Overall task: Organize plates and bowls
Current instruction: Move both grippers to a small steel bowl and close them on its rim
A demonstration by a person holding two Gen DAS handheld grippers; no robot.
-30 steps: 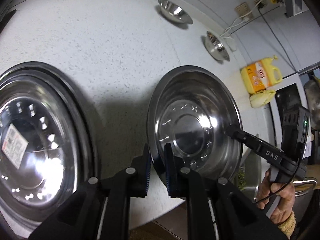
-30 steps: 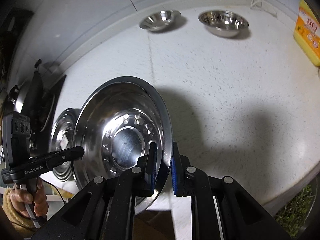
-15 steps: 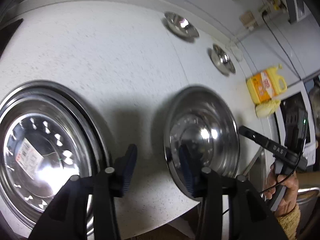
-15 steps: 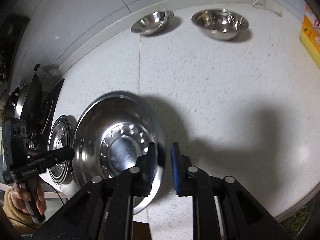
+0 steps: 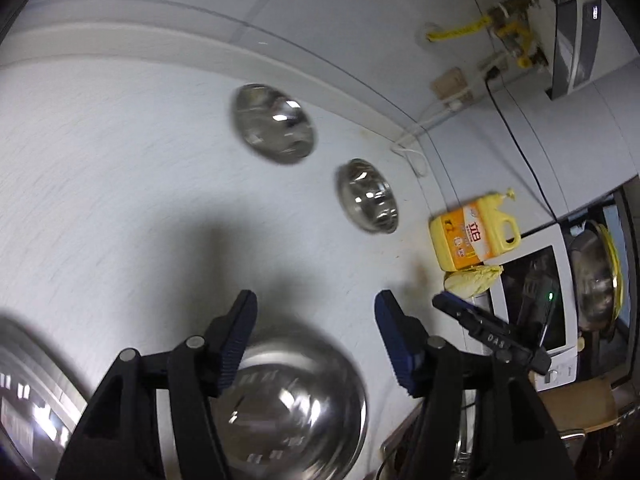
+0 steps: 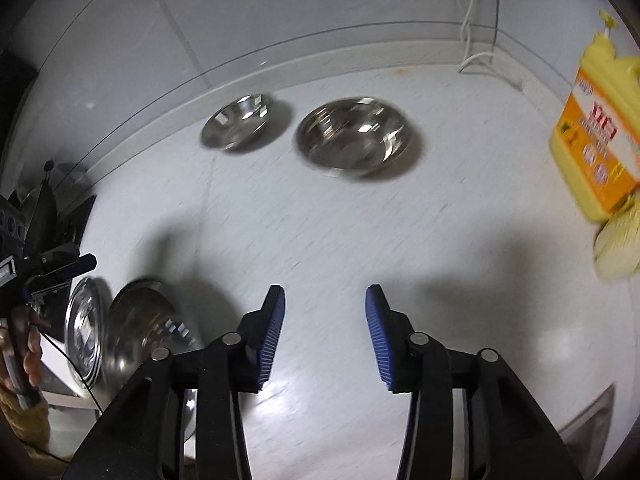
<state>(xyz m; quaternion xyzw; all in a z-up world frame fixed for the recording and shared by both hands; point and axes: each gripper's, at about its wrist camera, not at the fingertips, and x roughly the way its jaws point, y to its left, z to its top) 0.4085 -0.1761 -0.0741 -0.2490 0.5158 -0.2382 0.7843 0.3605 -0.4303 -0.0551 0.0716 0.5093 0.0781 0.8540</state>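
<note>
My left gripper (image 5: pixel 316 312) is open and empty above a steel plate (image 5: pixel 296 408) lying on the white counter. A second steel plate (image 5: pixel 28 392) lies at the far left. My right gripper (image 6: pixel 325 312) is open and empty over bare counter; both plates show in its view, one (image 6: pixel 140 336) beside the other (image 6: pixel 82 336), at lower left. Two steel bowls stand near the back wall: a small one (image 6: pixel 238 122) and a larger one (image 6: pixel 354 136). They also show in the left wrist view, one bowl (image 5: pixel 274 122) left of the other (image 5: pixel 368 196).
A yellow detergent bottle (image 6: pixel 600 128) and a pale cabbage (image 6: pixel 618 240) stand at the counter's right end. A white microwave (image 5: pixel 528 312) is beyond them. A dark stove and pans (image 6: pixel 44 204) are at the left. Cables hang on the back wall.
Both grippers have let go of the plate they held together, opened wide and lifted away. The plate now lies on the counter beside the other one. Both views tilted up toward the bowls.
</note>
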